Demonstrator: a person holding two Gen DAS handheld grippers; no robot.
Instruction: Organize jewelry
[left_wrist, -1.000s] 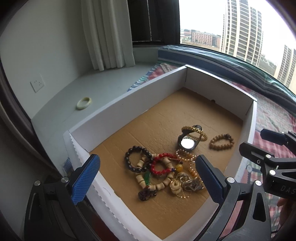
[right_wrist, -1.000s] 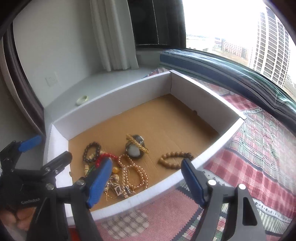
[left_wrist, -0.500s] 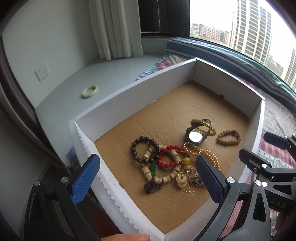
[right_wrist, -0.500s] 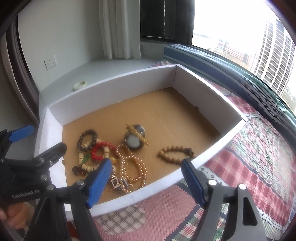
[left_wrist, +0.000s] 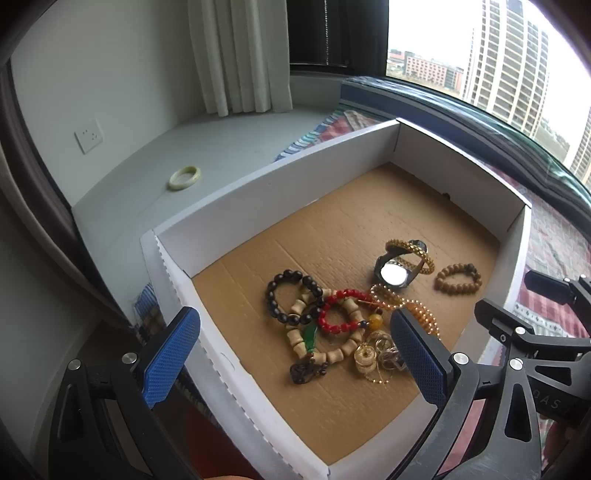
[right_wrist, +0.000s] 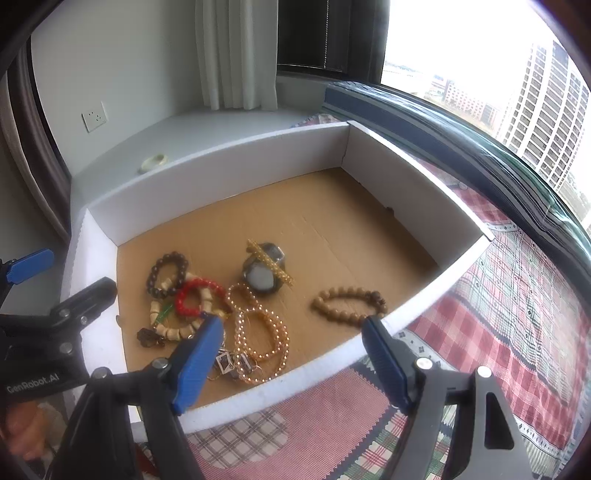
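Both blue-padded grippers, left and right, gape wide and empty above the shallow white cardboard box of tangled beaded bracelets.

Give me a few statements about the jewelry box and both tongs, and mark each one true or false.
1. The jade bangle lies inside the box. False: it lies on the sill outside.
2. The red bracelet sits in the tangled pile. True.
3. The tan bead bracelet lies apart from the pile. True.
4. The right tongs grip the watch. False: they are open and hold nothing.
5. The left tongs are open. True.
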